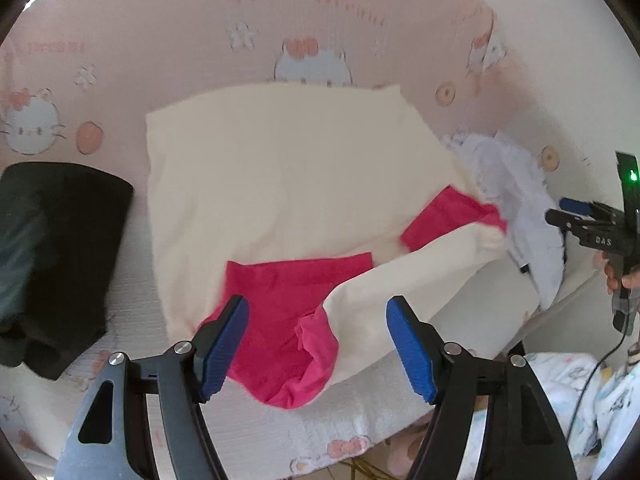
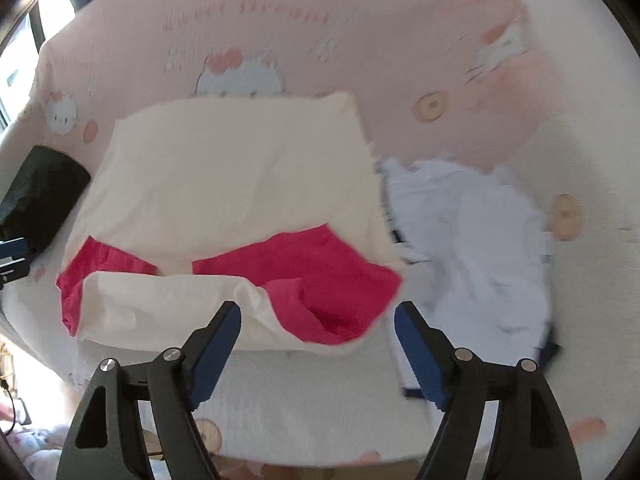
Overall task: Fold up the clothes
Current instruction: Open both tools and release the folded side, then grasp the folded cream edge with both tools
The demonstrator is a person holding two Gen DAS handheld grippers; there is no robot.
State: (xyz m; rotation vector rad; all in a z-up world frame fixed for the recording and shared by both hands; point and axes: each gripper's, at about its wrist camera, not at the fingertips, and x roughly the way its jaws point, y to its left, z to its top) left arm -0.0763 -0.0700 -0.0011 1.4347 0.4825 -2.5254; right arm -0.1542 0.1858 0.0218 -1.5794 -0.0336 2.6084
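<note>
While both grippers hang clear above the bed (image 1: 132,312), a fold is judged to have just been laid and let go: the left gripper (image 1: 318,344) is seen with its blue pads wide apart and nothing between them, and the right gripper (image 2: 318,350) likewise stands open and empty. No earlier view is given, so nothing is said of how the cloth came to lie so.

The cream and pink garment (image 1: 280,184) is spread on the bed, its cream body reaching toward the pink cartoon-printed bedding behind it. Along its near edge a cream sleeve (image 1: 420,280) is laid across, with pink cuffs and panels showing at both ends. A folded black garment (image 1: 60,260) is lying left of the cream garment, and a crumpled white garment (image 2: 472,248) is just beside it on the right.

The sleeve fold seems done but loose. Next, a fresh grasp is called for, probably at the two near corners, so that the body can be doubled away from the edge; the bunched pink cuff (image 1: 316,344) should be flattened first.
</note>
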